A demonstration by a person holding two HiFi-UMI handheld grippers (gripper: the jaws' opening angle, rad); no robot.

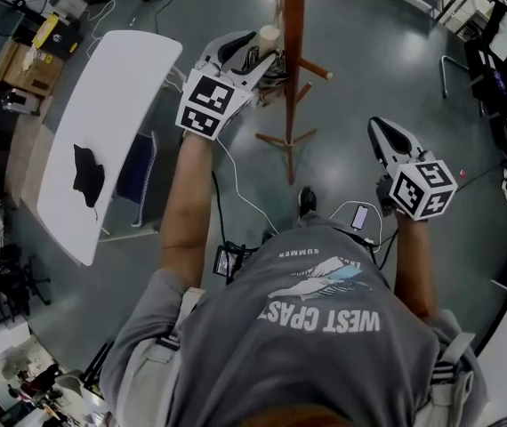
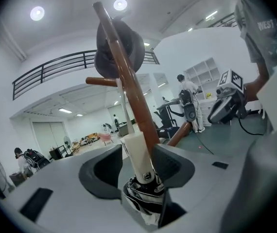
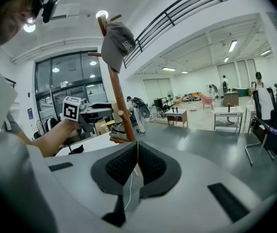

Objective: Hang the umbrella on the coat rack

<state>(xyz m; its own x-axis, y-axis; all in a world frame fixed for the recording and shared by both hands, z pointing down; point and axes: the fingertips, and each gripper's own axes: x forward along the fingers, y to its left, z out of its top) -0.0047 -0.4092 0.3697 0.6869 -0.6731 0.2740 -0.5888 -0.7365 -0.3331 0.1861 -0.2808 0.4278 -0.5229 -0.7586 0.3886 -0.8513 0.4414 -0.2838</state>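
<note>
Umbrella (image 2: 143, 195) handle-forward, loose between wide jaws of left gripper (image 2: 138, 160) | coat rack (image 2: 124, 67) just beyond | right gripper (image 3: 136, 164) closed, empty, farther.

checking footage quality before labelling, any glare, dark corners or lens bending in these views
Head view: dim, flat light, no glare, room bowed by the wide lens. Left gripper view: black corners, two ceiling lights blown out, balcony railing bent into an arc, umbrella sharp up close. Right gripper view: dark corners, a ceiling lamp flaring right at the coat rack top.
</note>
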